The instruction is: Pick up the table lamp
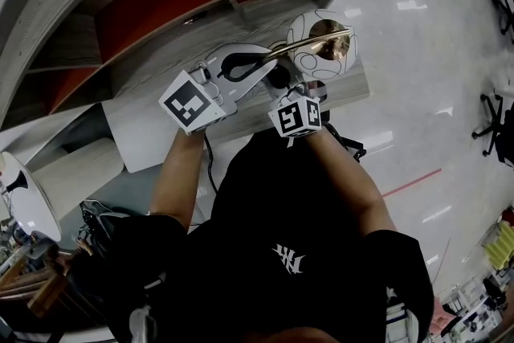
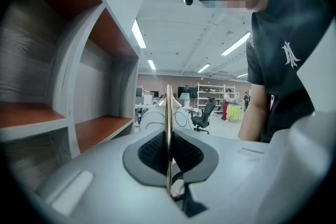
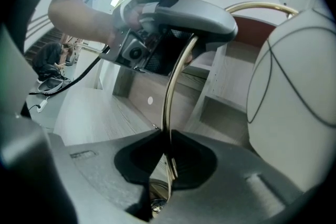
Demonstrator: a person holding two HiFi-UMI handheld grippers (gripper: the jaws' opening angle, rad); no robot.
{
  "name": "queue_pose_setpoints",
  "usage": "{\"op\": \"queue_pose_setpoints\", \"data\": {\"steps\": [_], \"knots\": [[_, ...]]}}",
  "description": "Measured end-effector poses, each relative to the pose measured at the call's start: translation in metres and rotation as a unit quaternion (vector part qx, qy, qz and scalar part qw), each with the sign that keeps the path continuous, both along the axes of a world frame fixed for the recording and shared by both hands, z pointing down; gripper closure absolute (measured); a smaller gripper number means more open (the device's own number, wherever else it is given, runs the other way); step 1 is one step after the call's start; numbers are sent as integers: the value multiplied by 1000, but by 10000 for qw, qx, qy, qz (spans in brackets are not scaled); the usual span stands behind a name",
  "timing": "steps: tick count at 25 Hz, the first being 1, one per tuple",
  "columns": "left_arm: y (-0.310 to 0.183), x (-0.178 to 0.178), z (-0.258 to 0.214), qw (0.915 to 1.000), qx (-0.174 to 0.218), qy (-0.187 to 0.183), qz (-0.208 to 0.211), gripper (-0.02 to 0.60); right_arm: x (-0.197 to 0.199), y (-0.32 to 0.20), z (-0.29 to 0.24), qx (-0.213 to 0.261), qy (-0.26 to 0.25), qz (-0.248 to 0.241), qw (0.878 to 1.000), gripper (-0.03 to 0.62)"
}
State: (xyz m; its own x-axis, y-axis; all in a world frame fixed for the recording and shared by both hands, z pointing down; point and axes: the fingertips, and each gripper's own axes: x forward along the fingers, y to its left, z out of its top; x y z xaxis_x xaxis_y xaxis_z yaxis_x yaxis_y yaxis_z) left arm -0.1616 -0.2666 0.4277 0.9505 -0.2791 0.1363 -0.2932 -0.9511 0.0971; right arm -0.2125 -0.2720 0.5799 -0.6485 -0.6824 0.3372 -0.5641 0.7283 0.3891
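Shelf unit point(image 1: 152, 8): far left, grey frame with red-brown compartments, right behind the bench point(image 1: 353, 88).
Left gripper point(image 1: 259, 59): your jaws are closed almost fully on the brass arm point(image 2: 168, 113) of the table lamp point(image 1: 320, 44). The thin rod stands upright between the pads, pinched. Its marker cube point(image 1: 190, 102) sits by your wrist.
Right gripper point(image 3: 168, 152): just right of the left one. It's clamped on the same brass arm, pads tight against the rod, a narrow gap left. Your left gripper holds further up that arm.
Shade point(image 3: 294, 86): white globe with thin black lines, rightmost, hanging off the curved end of the arm, just beyond both grippers.
Lamp position: over the right end of the bench, in front of the shelf unit.
Lamp base: mostly hidden, so you can't tell if it's touching the bench.
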Motion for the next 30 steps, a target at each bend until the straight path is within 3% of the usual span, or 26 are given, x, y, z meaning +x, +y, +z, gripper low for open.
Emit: {"op": "queue_pose_setpoints", "data": {"steps": [14,30], "knots": [[2,-3,-29,9996,114,236,-76,574,-6,0,-28,242,-21,-139,9996,553],[4,32,-107,9957,165,906,83,575,26,0,-97,559,138,-146,9982,559]]}}
